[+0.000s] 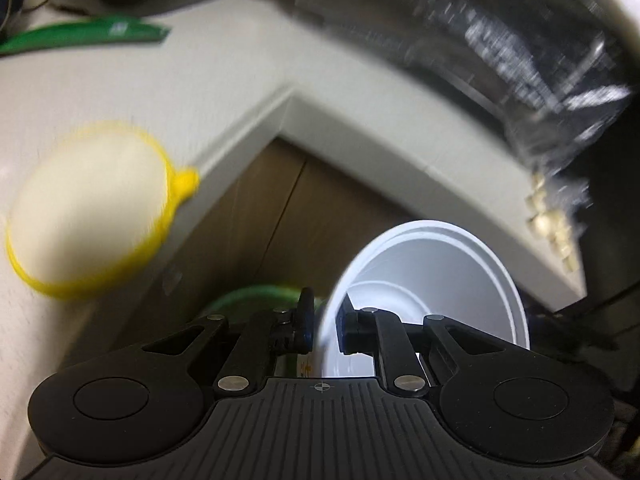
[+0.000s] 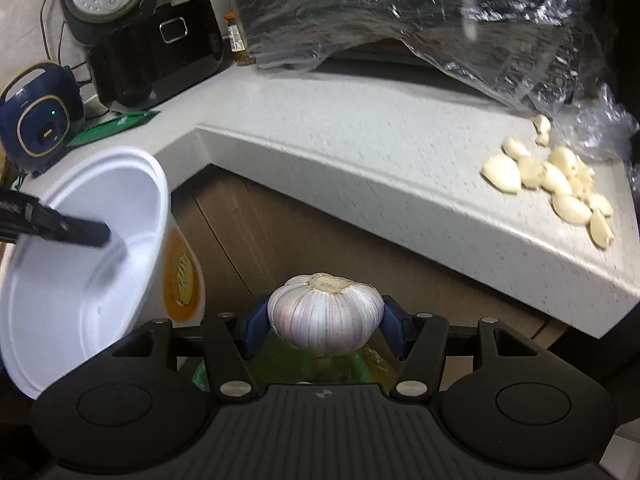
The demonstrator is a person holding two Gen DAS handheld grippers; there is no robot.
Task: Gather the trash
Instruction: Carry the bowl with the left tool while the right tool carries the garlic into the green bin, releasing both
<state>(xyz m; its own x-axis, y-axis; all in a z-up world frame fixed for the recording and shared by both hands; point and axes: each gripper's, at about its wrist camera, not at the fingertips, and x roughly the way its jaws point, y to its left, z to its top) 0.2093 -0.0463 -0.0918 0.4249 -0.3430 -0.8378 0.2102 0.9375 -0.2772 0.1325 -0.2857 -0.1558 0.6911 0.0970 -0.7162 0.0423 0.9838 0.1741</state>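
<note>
The left gripper (image 1: 325, 330) pinches the wall of a white paper bowl (image 1: 432, 280), one finger inside and one outside the rim. The bowl is tilted well off upright; in the right wrist view its open mouth (image 2: 84, 248) faces up and toward the camera, with the printed orange side wall turned to the right. It hangs off the countertop (image 2: 360, 140), in front of the inner corner of the counter's edge and before the brown cabinet front (image 2: 320, 240) below.

The right gripper (image 2: 325, 318) is closed on a whole garlic bulb (image 2: 325, 312), its blue pads pressing the bulb's two flanks. The bulb's root end points up and away from the camera, so its axis stands roughly upright; it too sits off the counter's edge, right of the bowl. Directly beneath it shows a green-lined bin opening (image 2: 360, 364).

On the countertop, peeled garlic cloves (image 2: 560, 184) lie near the right end beside crumpled clear plastic (image 2: 520, 40). A yellow-rimmed lid (image 1: 88, 208), blurred, lies left of the corner, with a green wrapper (image 1: 88, 36) farther back.
</note>
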